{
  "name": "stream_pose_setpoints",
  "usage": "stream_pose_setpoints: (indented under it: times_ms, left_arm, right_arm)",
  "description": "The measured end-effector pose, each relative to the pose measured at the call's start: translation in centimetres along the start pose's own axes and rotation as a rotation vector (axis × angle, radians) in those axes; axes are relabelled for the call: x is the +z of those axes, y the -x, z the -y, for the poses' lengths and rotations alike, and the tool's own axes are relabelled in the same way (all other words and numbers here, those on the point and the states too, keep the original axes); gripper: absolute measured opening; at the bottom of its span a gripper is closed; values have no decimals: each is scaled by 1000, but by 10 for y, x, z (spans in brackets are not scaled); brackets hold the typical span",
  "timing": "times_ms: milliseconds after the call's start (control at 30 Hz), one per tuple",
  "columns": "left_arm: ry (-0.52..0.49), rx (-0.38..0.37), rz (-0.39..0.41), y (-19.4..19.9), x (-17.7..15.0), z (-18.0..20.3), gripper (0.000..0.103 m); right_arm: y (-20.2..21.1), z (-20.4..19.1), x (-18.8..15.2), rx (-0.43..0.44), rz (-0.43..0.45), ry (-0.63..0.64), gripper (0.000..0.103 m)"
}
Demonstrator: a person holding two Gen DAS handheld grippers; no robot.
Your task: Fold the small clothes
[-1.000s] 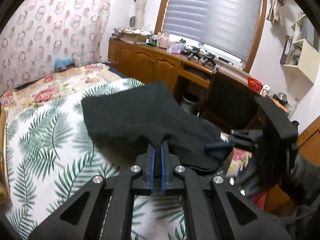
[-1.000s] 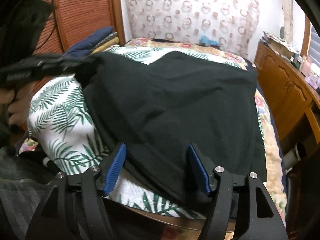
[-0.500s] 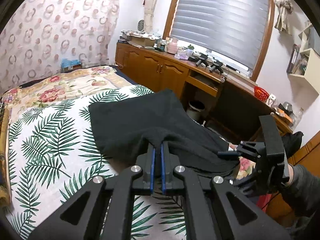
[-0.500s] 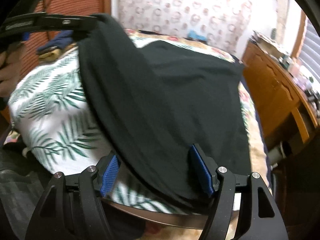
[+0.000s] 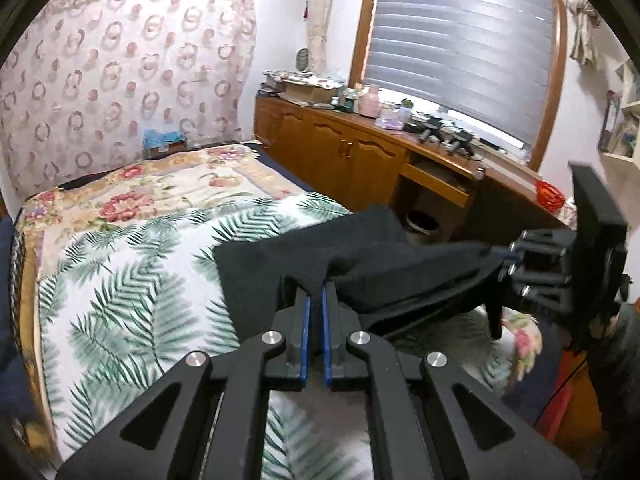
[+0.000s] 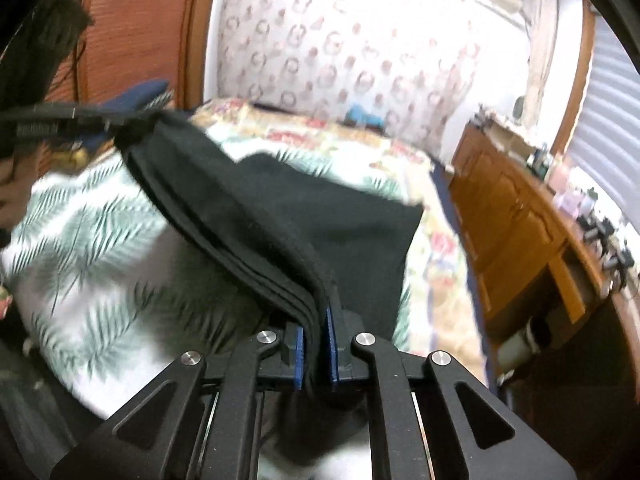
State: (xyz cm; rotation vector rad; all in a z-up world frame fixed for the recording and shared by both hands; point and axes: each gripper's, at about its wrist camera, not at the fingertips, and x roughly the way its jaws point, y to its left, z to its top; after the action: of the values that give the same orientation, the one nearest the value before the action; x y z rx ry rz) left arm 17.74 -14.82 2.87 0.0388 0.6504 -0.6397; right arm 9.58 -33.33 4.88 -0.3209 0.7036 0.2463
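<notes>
A black garment (image 5: 360, 256) hangs lifted over the palm-leaf bedspread (image 5: 120, 280), stretched between both grippers. My left gripper (image 5: 316, 292) is shut on one bunched corner of it. In the left wrist view my right gripper (image 5: 508, 258) holds the other end at the right. In the right wrist view, the right gripper (image 6: 320, 316) has its jaws closing tight on the layered edge of the garment (image 6: 320, 216), blue pads pressing on the cloth. The left gripper (image 6: 116, 122) grips the far corner at upper left, with a person's hand (image 6: 8, 184) behind it.
A wooden cabinet (image 5: 352, 160) with clutter on top runs along the bed's right side, under a blind-covered window (image 5: 460, 48). A bin (image 5: 420, 224) stands in its knee gap. Dark blue folded cloth (image 6: 140, 92) lies at the bed's far left.
The right gripper's jaws, open around the garment's near edge before, have shut on it. Both grippers have lifted, raising the near edge off the bed.
</notes>
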Motion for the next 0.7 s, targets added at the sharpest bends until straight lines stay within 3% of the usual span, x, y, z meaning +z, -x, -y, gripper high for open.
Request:
stream_pose_setpoints:
  times_ms: [267, 600, 700]
  left_arm:
    - [38, 43, -52, -59, 31, -43, 2]
    - [88, 70, -154, -116, 26, -74, 4]
    - [99, 57, -155, -116, 29, -76, 14]
  right_arm:
    - [-64, 37, 69, 15, 24, 43, 6]
    - [-139, 65, 82, 117, -50, 35, 7]
    - [-154, 73, 83, 142, -71, 10, 10]
